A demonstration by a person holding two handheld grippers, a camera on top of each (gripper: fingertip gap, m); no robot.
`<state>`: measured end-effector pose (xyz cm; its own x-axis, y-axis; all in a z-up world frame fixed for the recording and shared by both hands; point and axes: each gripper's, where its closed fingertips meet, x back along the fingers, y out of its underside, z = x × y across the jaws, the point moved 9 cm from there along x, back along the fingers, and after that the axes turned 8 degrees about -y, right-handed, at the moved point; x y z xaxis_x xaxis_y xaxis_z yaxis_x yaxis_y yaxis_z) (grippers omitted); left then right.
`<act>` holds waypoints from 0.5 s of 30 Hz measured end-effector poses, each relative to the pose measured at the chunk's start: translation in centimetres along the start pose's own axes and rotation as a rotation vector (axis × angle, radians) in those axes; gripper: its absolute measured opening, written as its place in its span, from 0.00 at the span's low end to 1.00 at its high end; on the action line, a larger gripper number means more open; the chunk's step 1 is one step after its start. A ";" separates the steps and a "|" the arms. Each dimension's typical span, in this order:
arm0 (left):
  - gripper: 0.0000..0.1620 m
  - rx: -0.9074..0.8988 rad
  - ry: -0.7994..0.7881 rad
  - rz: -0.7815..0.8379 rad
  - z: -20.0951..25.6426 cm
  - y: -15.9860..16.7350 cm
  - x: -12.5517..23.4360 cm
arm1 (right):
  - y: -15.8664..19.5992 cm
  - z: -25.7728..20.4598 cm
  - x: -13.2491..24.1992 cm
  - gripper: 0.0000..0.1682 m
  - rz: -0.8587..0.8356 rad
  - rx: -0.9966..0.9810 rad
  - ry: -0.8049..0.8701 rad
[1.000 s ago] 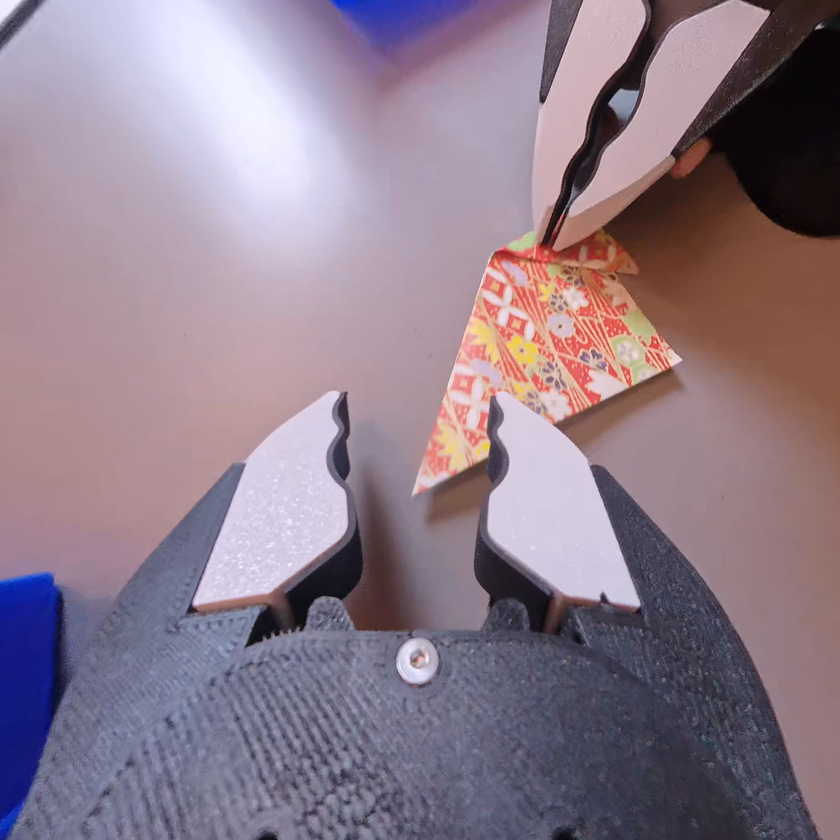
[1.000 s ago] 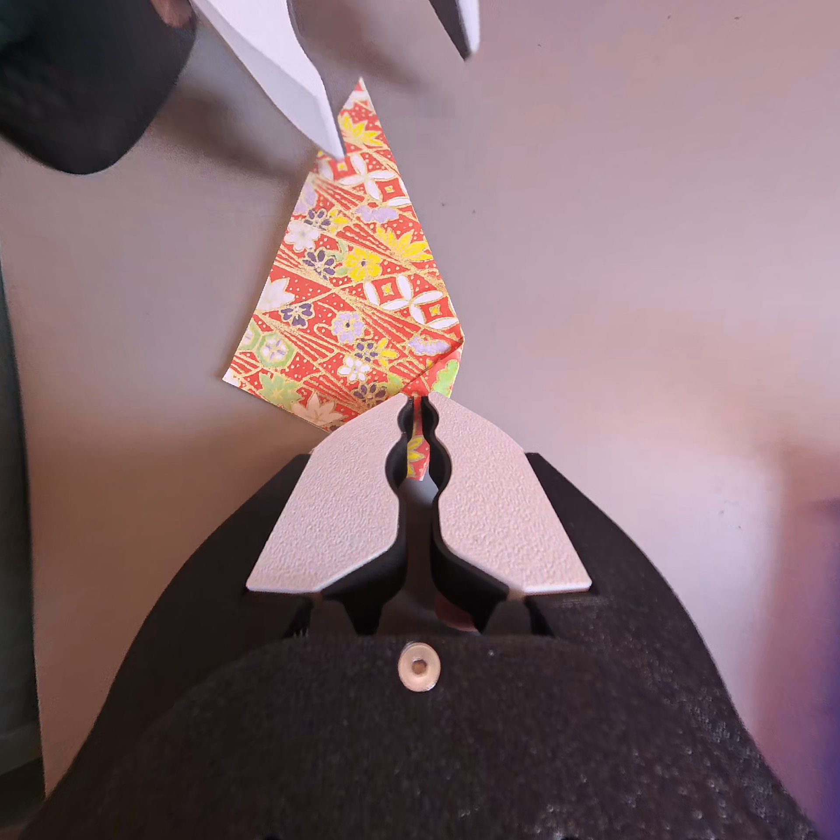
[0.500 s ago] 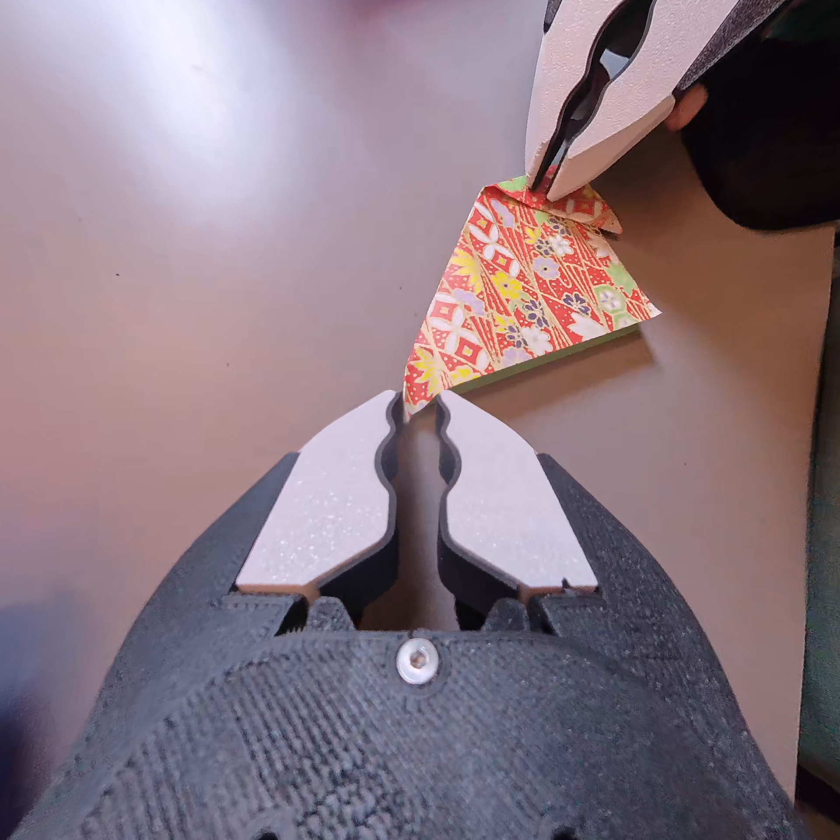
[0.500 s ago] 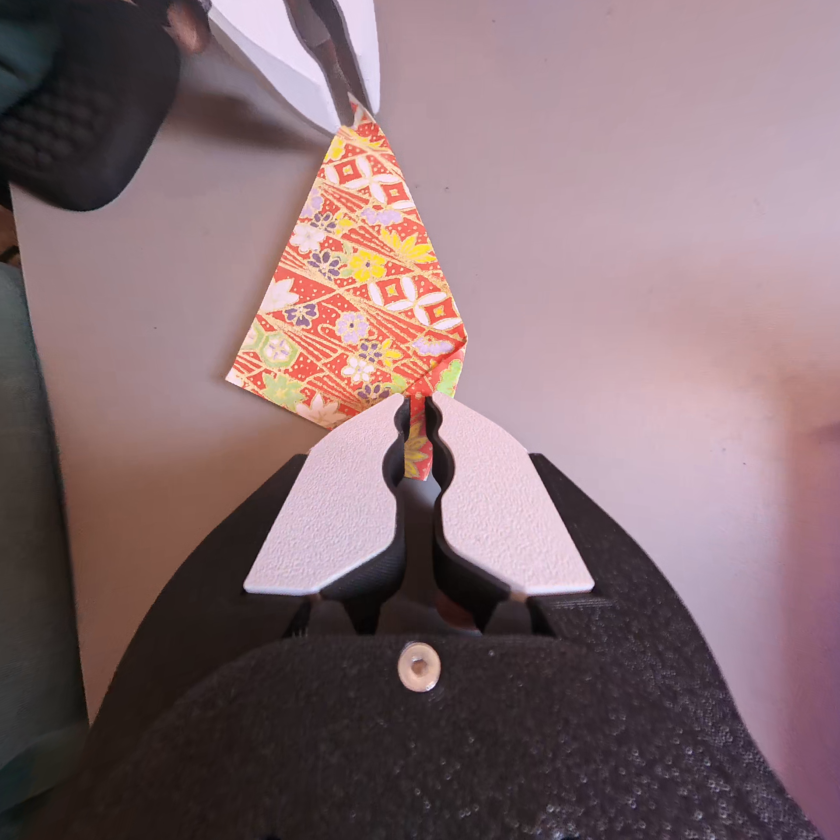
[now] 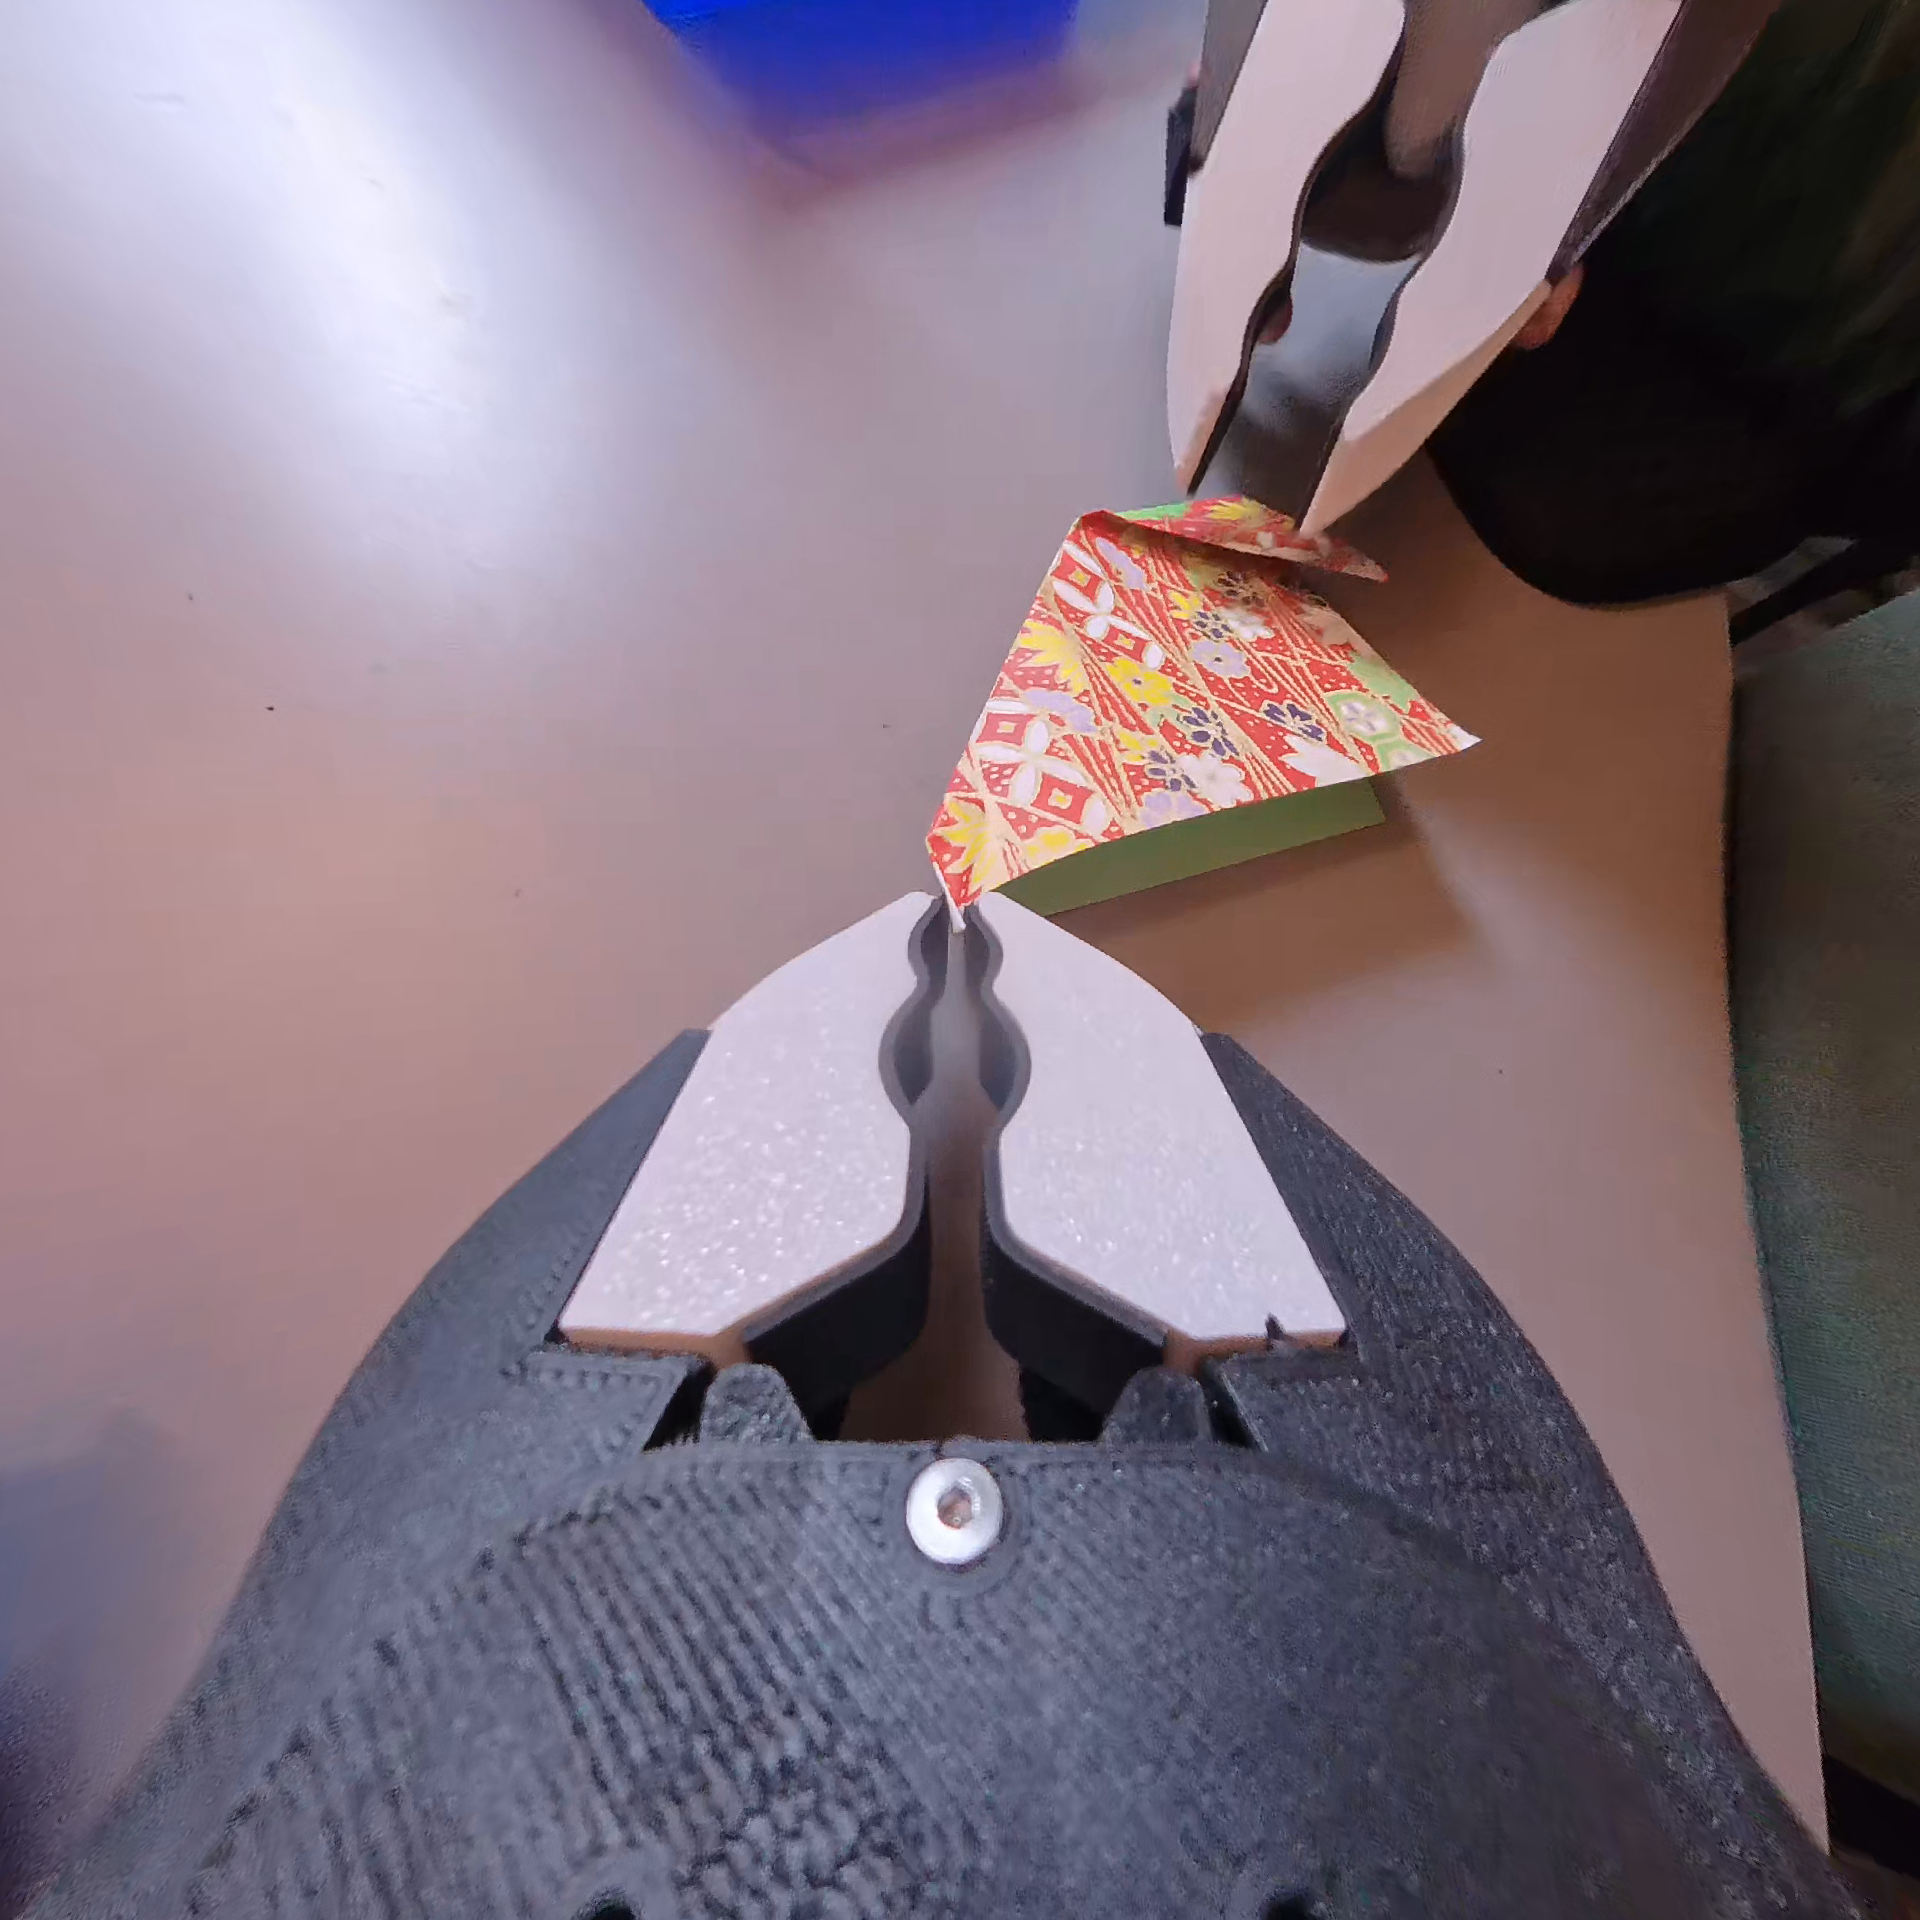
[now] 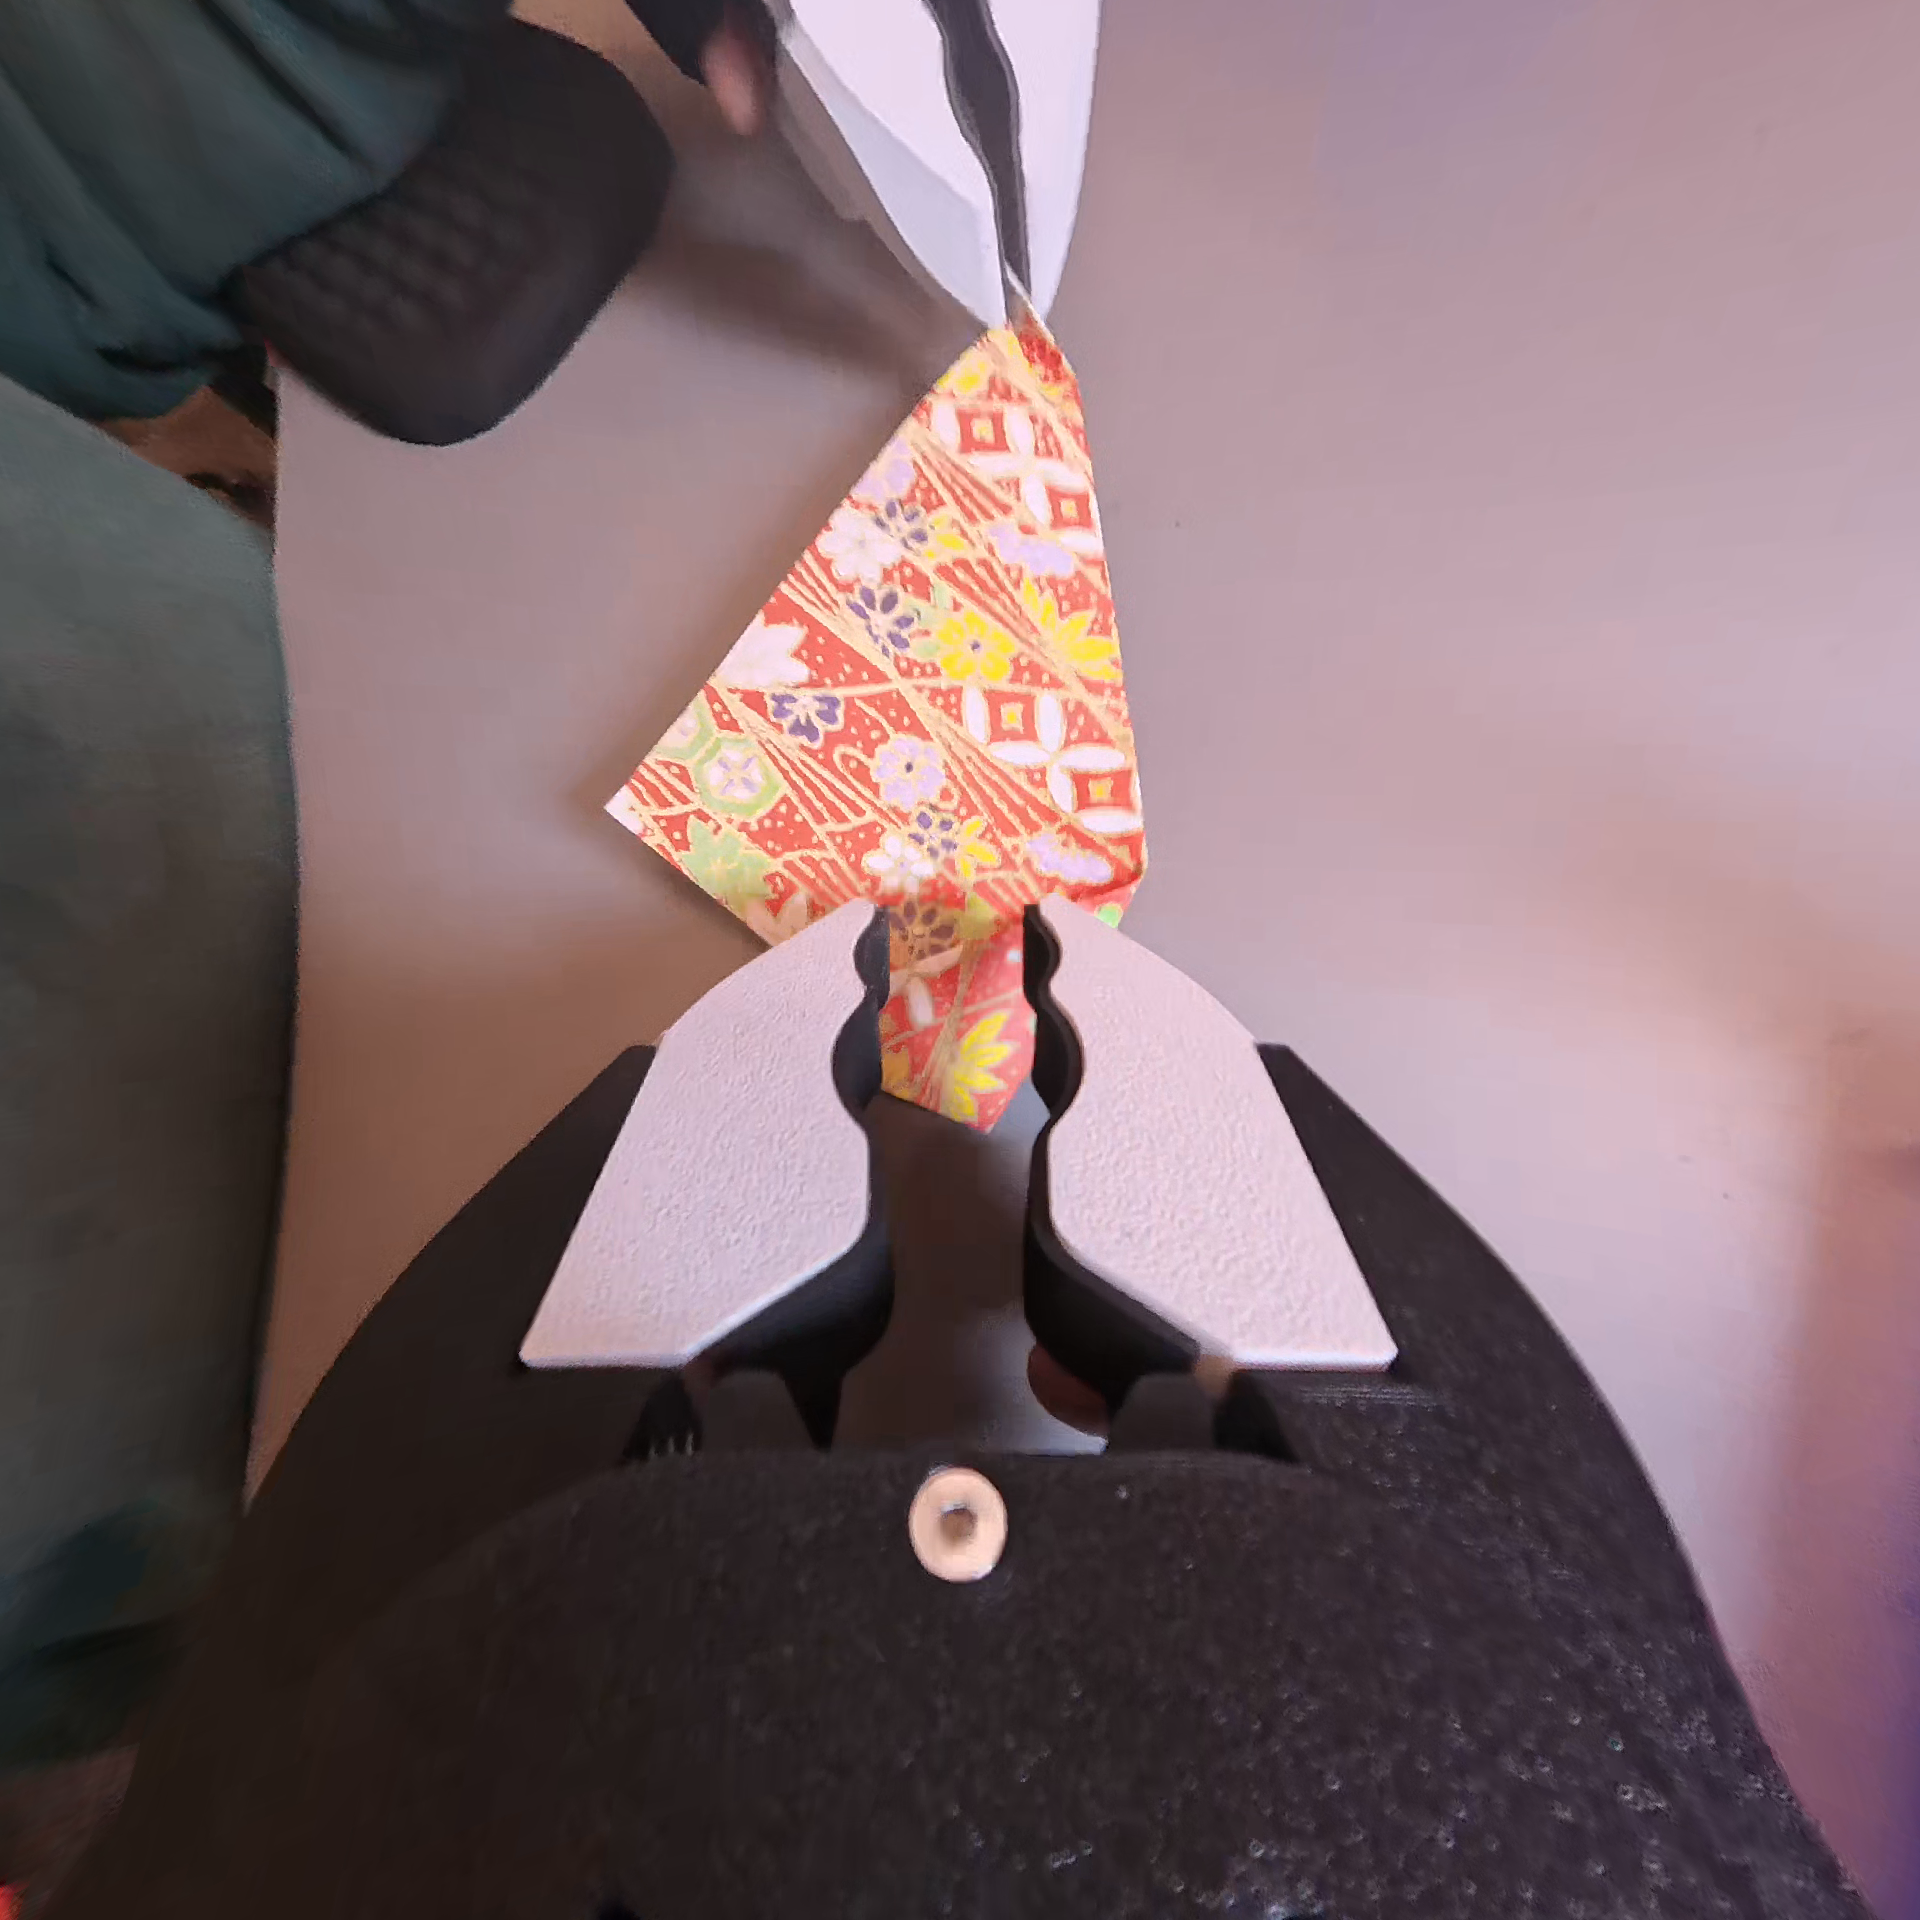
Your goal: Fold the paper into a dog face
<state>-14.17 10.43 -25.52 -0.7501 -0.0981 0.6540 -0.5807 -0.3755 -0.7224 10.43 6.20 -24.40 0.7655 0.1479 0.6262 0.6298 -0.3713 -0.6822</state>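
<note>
2 grippers meet the folded patterned paper on the grey table: my left gripper is clenched on its near pointed corner, my right gripper stands parted around the small folded flap, whose tip hides between the fingers. From the left wrist view its long axis runs from that corner toward my right gripper, a plain green underside showing.

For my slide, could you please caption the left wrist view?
Left gripper pinches the red floral folded paper's corner; right gripper open.
</note>
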 end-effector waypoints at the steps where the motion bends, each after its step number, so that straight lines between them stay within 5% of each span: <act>1: 0.02 -0.008 0.008 -0.005 0.0 0.1 0.0 | -0.3 -0.1 0.3 0.15 0.024 0.036 -0.004; 7: 0.04 0.029 0.138 0.020 0.5 0.1 -0.4 | -3.6 0.1 -0.4 0.12 0.118 0.198 0.000; 15: 0.03 0.070 0.118 -0.009 0.5 0.3 -0.8 | -3.4 -0.3 -5.2 0.11 -0.115 0.281 0.022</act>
<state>-13.57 9.96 -26.13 -0.7792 0.0130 0.6267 -0.5672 -0.4400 -0.6962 4.29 6.37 -25.23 0.6857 0.1533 0.7116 0.7266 -0.0849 -0.6818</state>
